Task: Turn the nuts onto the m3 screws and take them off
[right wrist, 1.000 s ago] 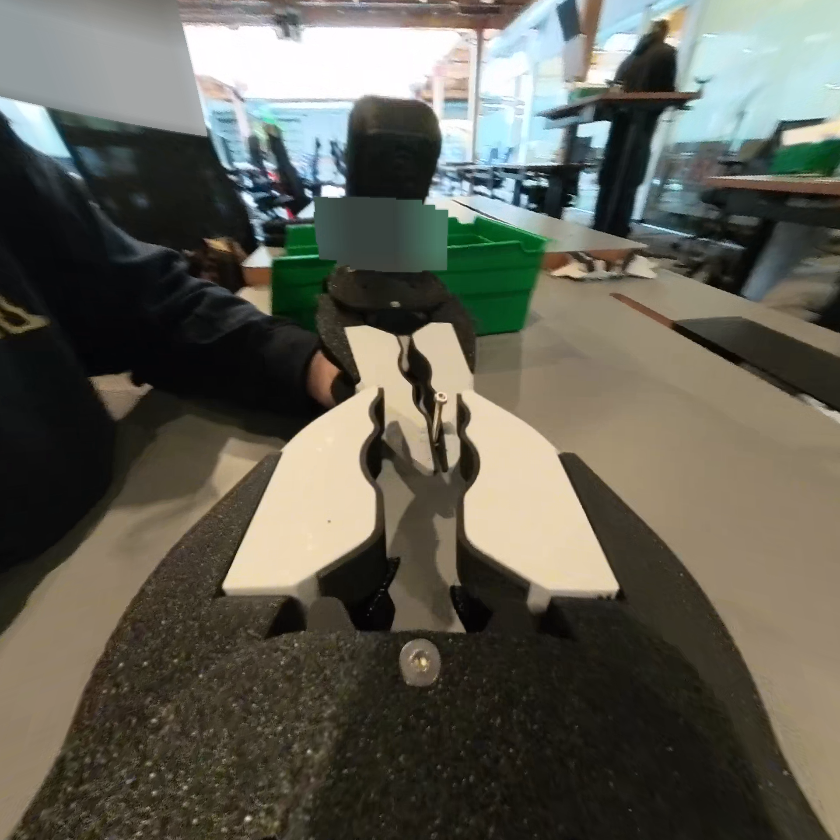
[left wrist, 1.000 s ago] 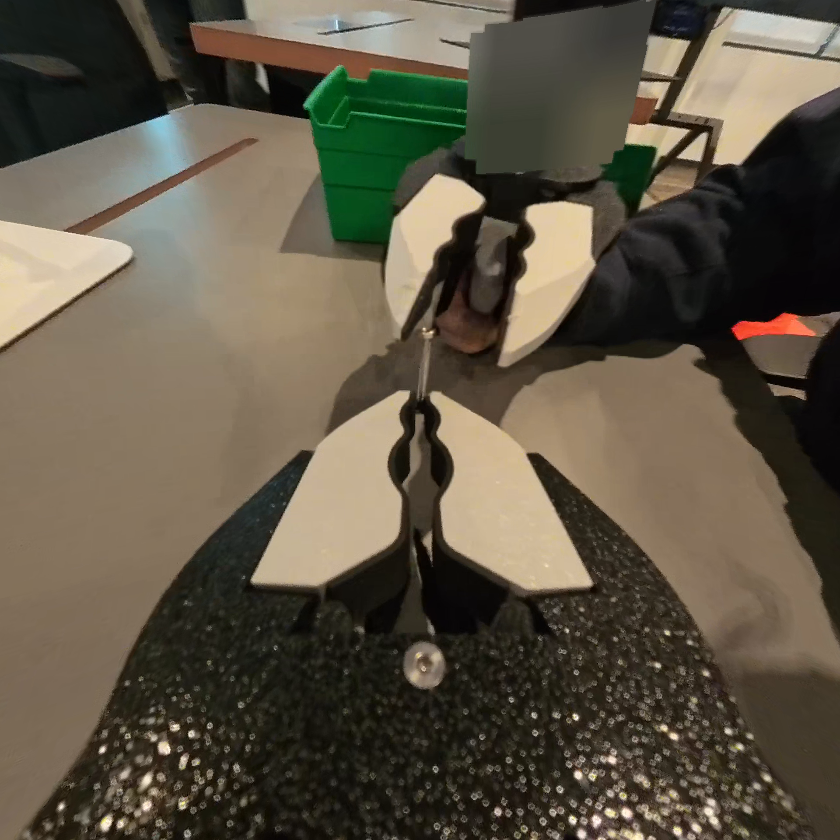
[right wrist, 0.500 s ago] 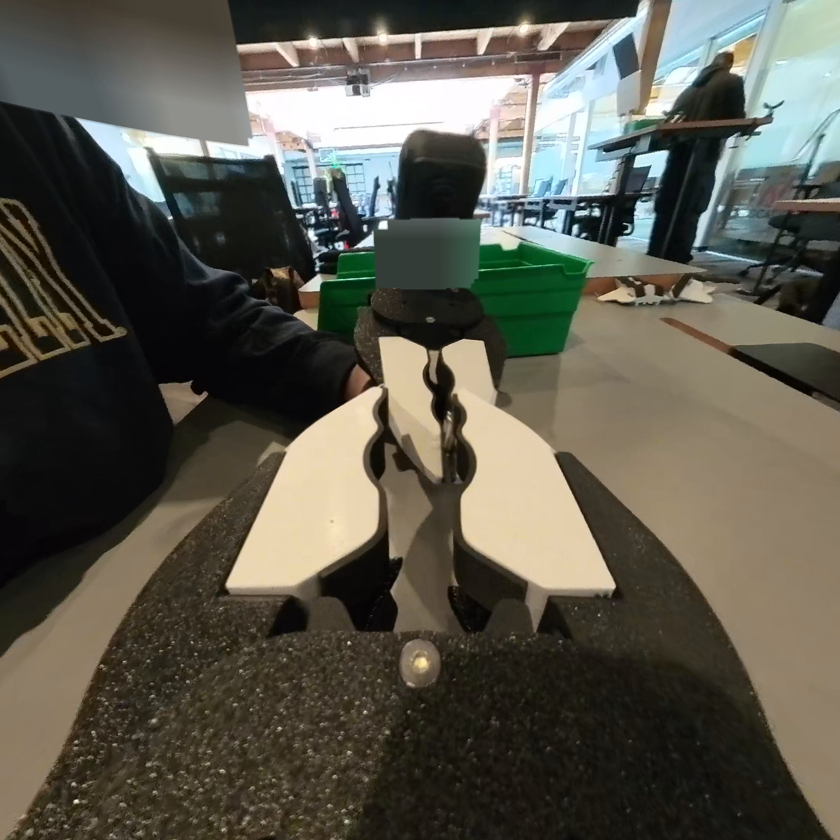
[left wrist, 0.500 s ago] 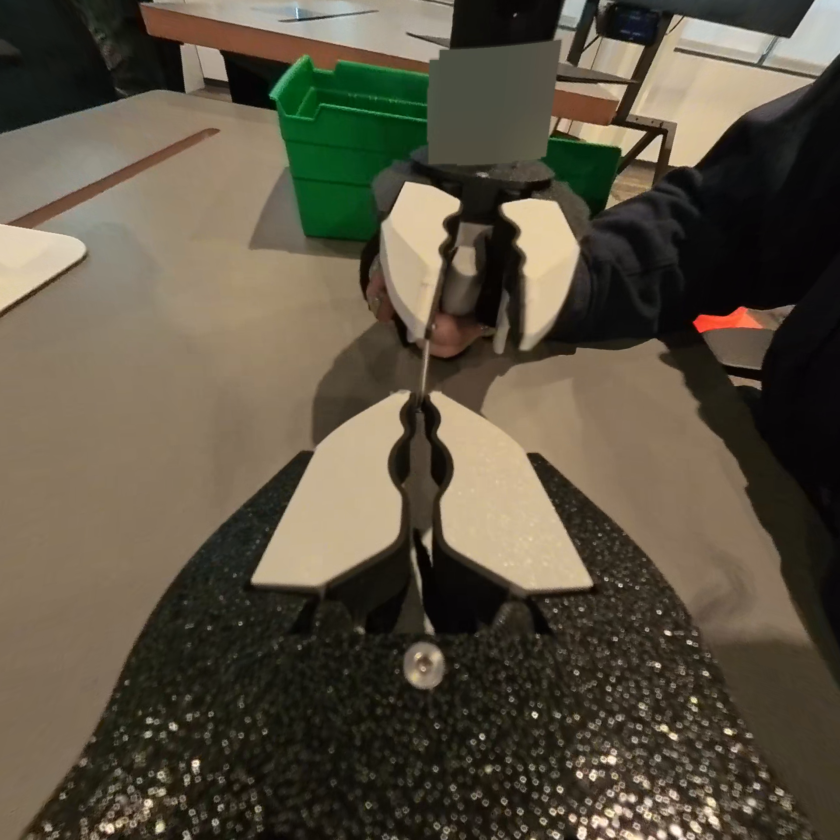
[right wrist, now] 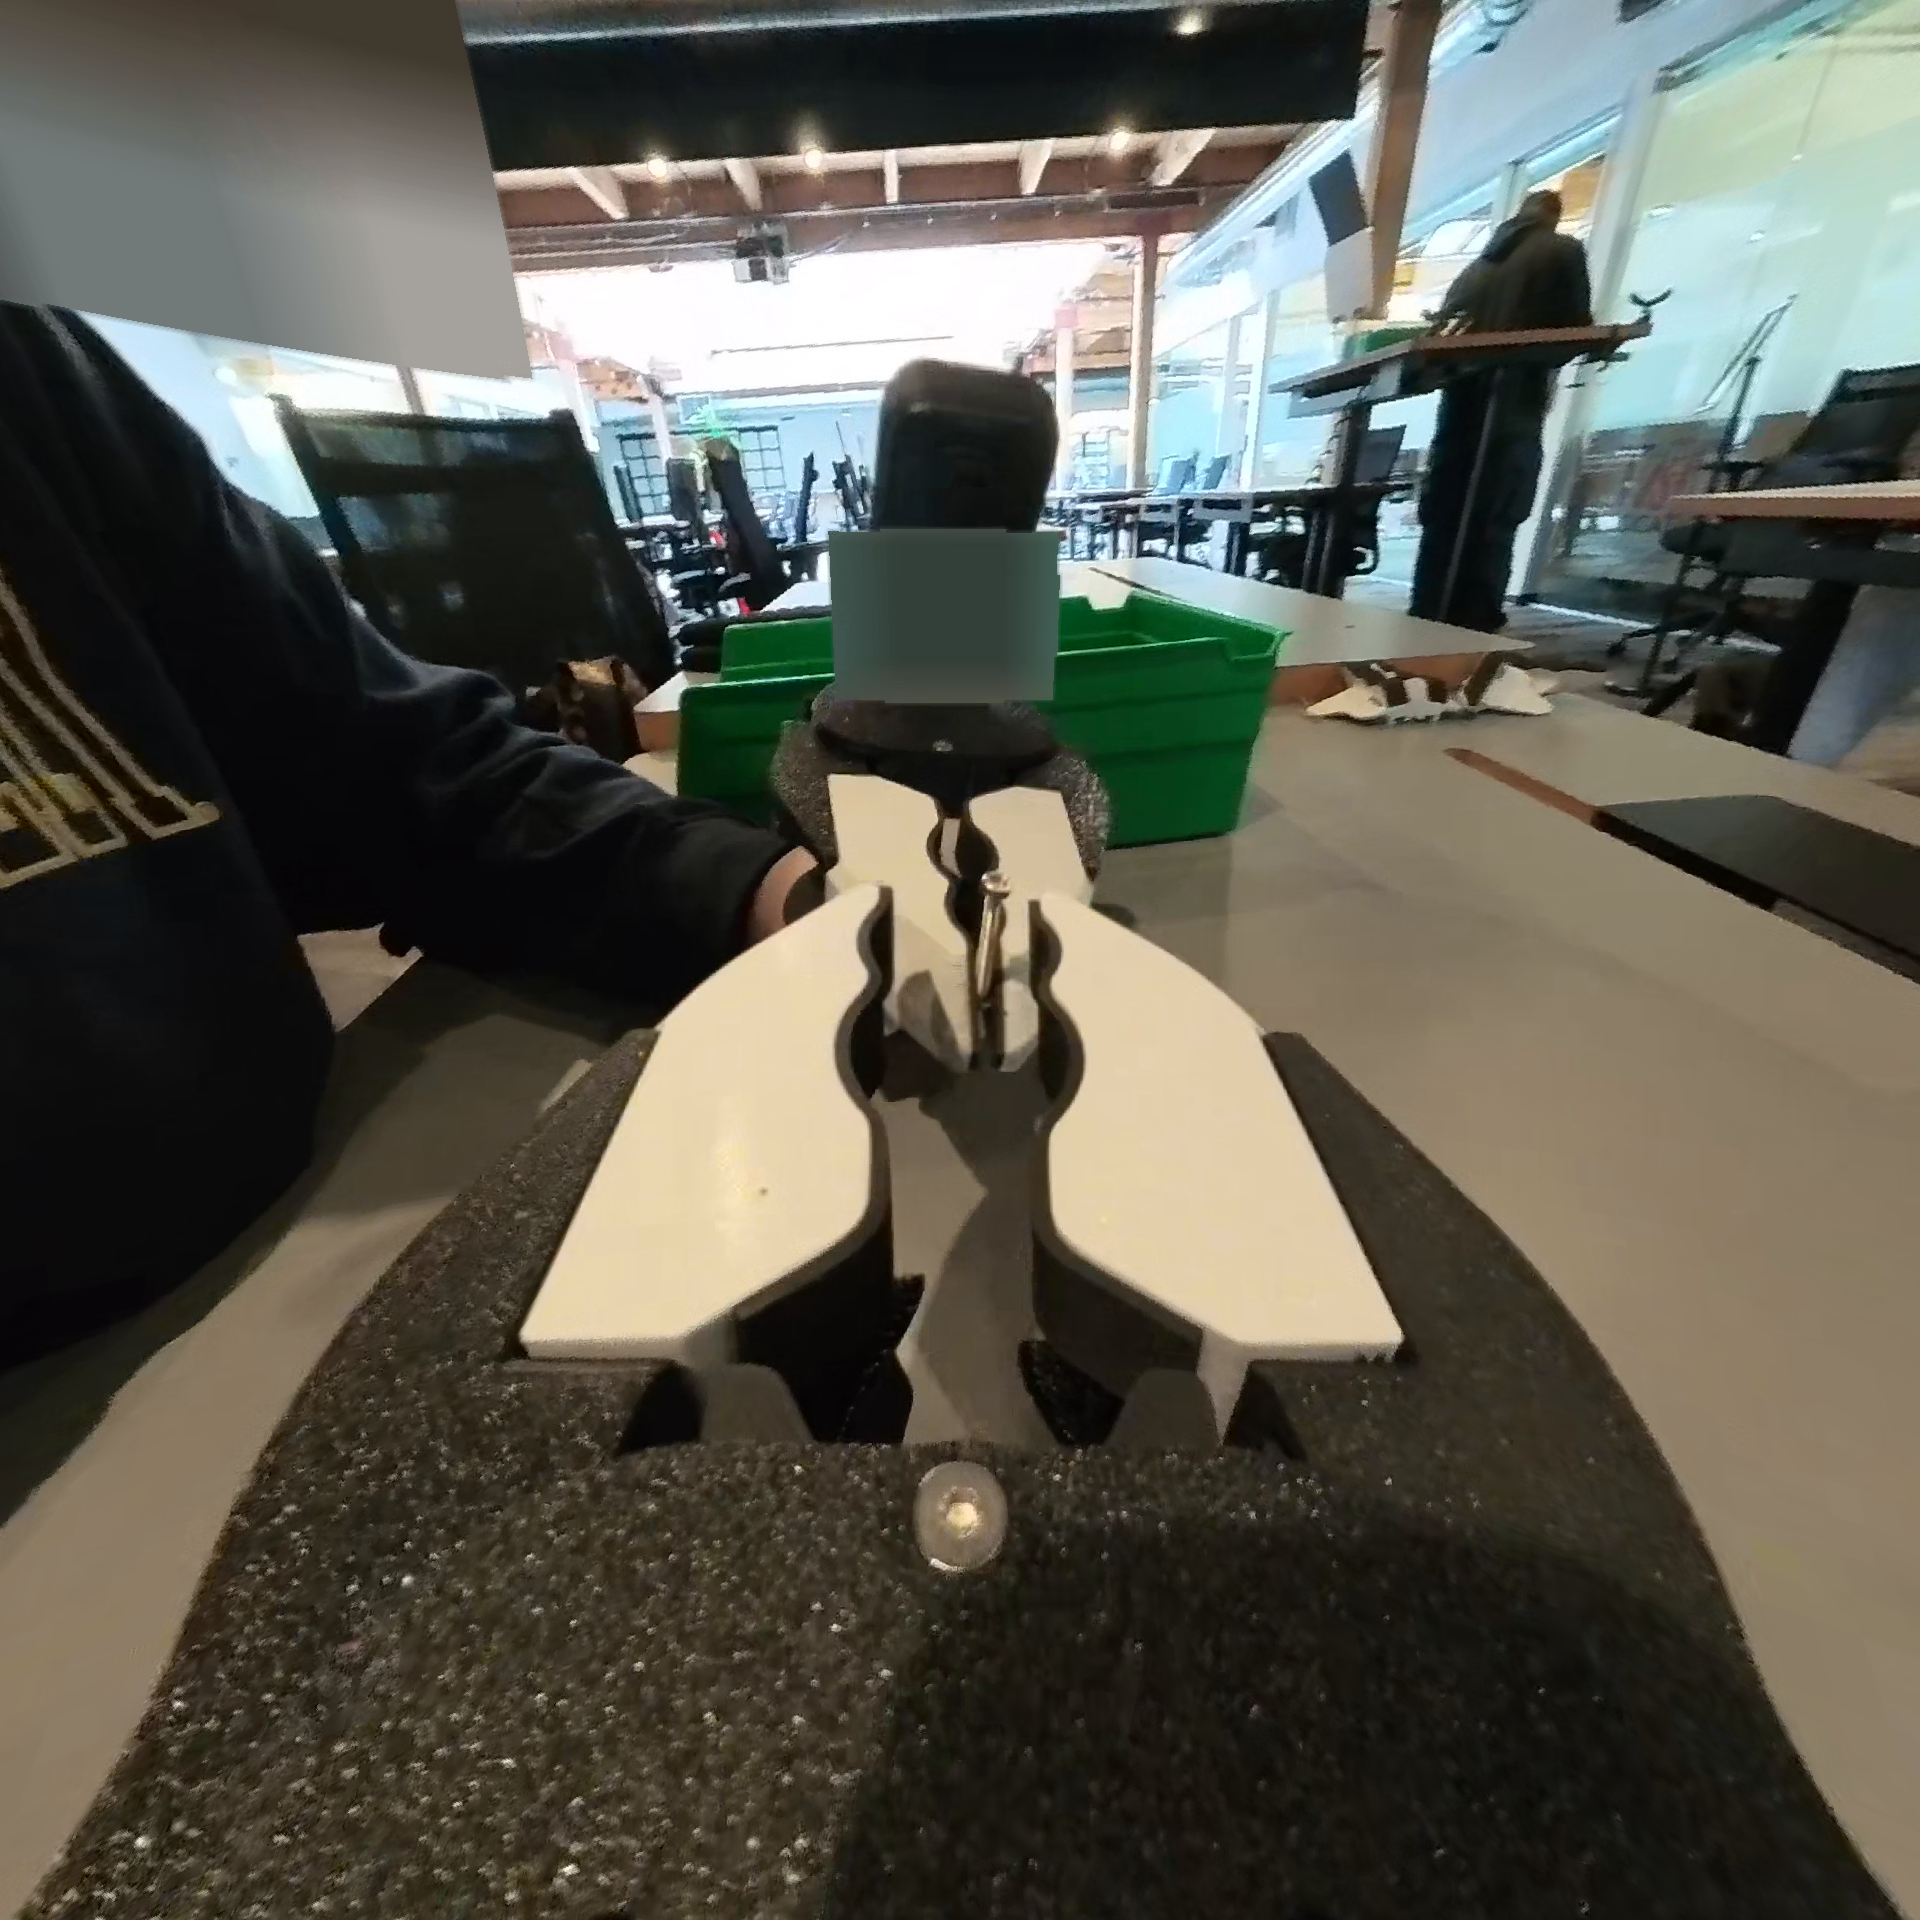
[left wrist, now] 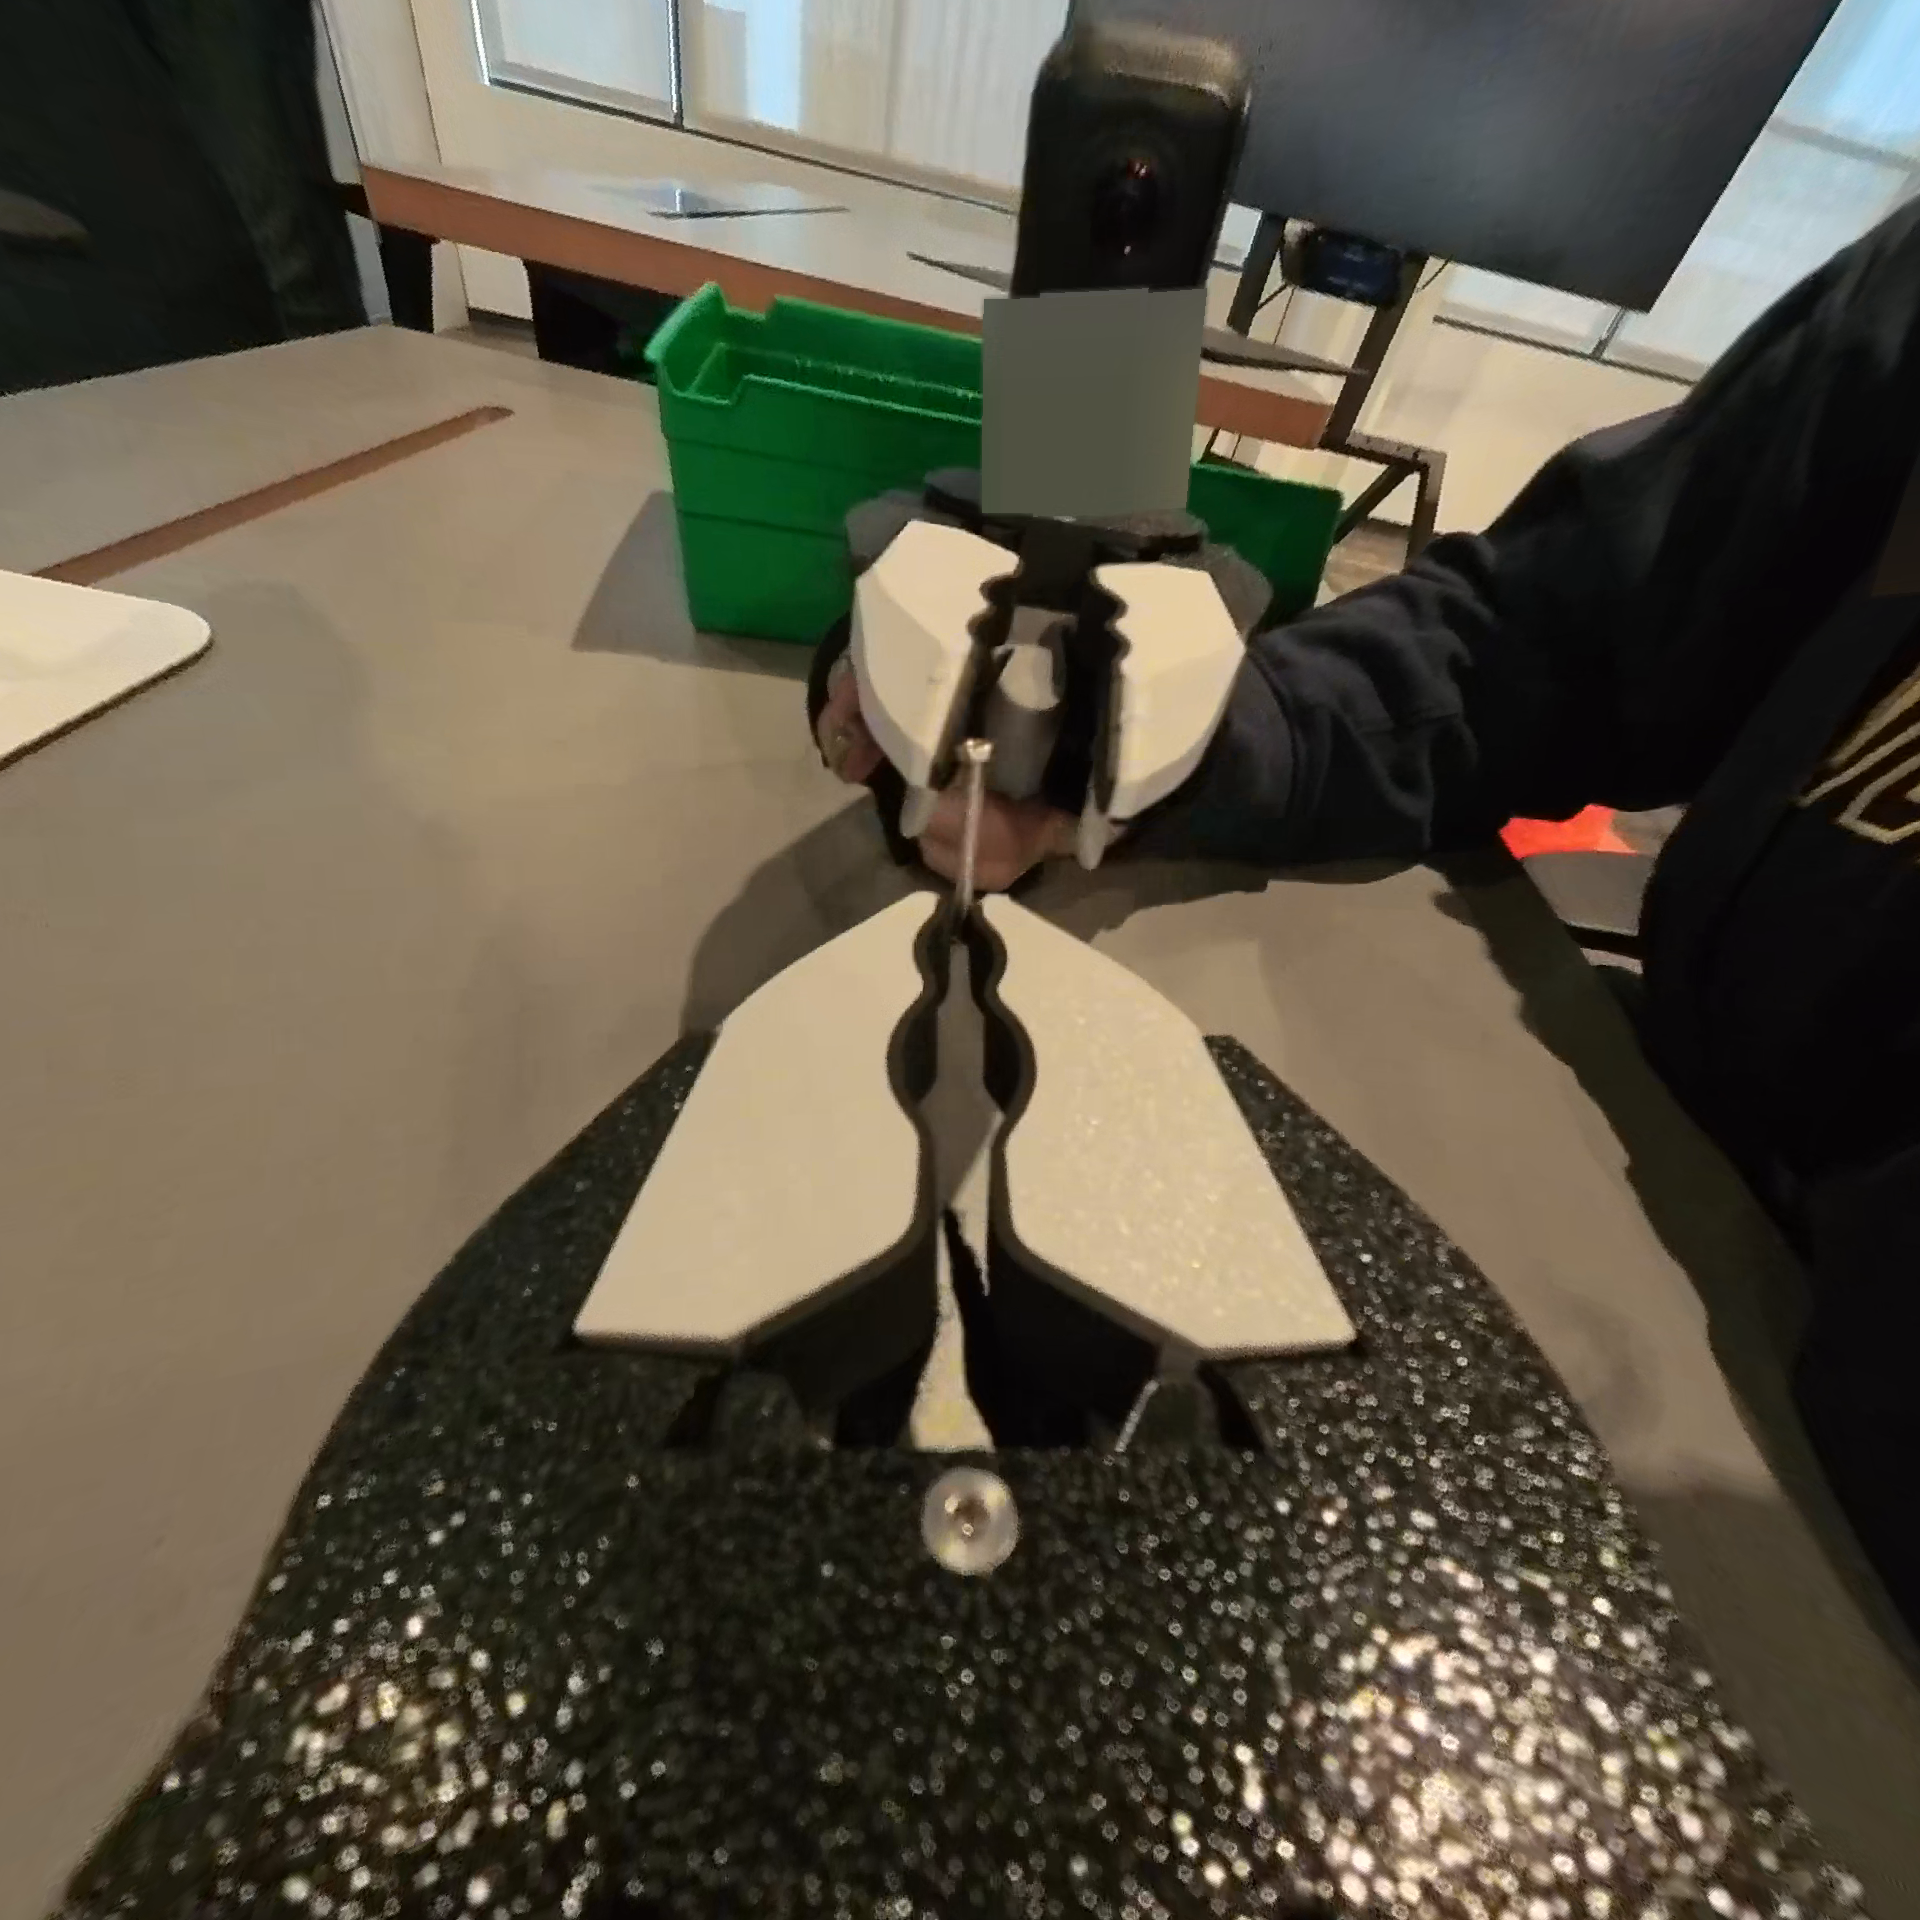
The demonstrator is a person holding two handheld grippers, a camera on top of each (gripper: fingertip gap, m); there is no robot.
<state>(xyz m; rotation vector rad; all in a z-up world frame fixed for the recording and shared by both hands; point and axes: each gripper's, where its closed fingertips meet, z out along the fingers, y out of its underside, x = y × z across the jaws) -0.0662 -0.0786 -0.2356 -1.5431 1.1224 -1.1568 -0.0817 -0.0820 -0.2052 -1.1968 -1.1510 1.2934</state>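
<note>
My left gripper is shut on the lower end of a thin silver screw, which sticks up and forward from its fingertips. The right gripper faces it from beyond, jaws apart, with the screw's head close to one inner pad. In the right wrist view my right gripper is open. The screw stands between its fingertips, nearer the right finger, with a gap on both sides. The left gripper shows just behind, pinching the screw. I cannot make out a nut.
A green bin stands on the grey table behind the grippers; it also shows in the right wrist view. A white mat lies at the far left, a black mat at the right. Dark sleeves reach in. My left and right fingertips are right by each other.
Both grippers have tilted upward while staying nose to nose. The right jaws have narrowed a little around the screw. The left gripper has kept its hold on the screw.
</note>
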